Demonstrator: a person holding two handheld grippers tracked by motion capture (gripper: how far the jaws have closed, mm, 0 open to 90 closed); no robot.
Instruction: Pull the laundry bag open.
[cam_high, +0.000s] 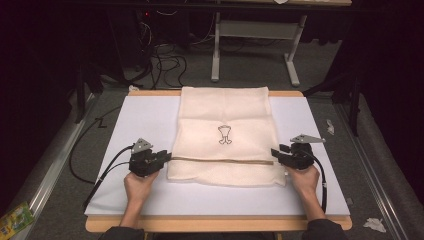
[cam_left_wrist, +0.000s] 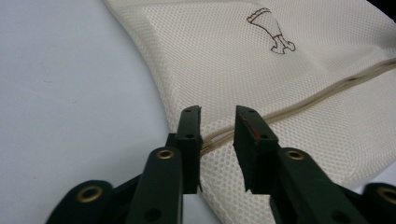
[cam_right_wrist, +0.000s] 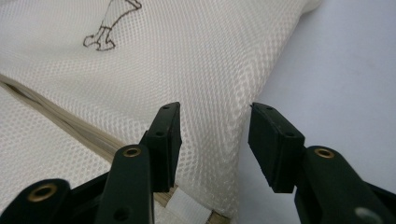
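The room is dark at its edges, with a grey carpeted floor (cam_high: 250, 65) running around the work area. Beyond the far edge stands a white metal table frame (cam_high: 255, 35), and to its left a tangle of black cables (cam_high: 165, 62) lies on the floor near some dim equipment. A metal rail (cam_high: 50, 165) runs along the floor on the left, and a green packet (cam_high: 15, 220) lies at the lower left corner. Scraps of white paper (cam_high: 374, 224) sit on the floor at the right.

The tabletop (cam_high: 145, 117) is a pale white sheet on a wooden board, whose light wood edge shows along the near and far sides. A cream mesh laundry bag (cam_high: 225, 115) lies flat on the middle of it, reaching to the far edge. A small brown outline drawing (cam_high: 225, 135) sits at the bag's centre, and a tan zipper line (cam_high: 220, 160) crosses it from side to side near the front.

The left gripper (cam_high: 165, 156) rests on the tabletop at the bag's left edge, level with the zipper line; in the left gripper view its jaws stand narrowly apart with the zipper end (cam_left_wrist: 215, 137) between them, holding nothing. The right gripper (cam_high: 276, 151) sits at the bag's right edge; in the right gripper view its jaws are wider apart, straddling the mesh edge (cam_right_wrist: 243, 121) without closing on it. A white tab (cam_right_wrist: 187, 207) shows just below.
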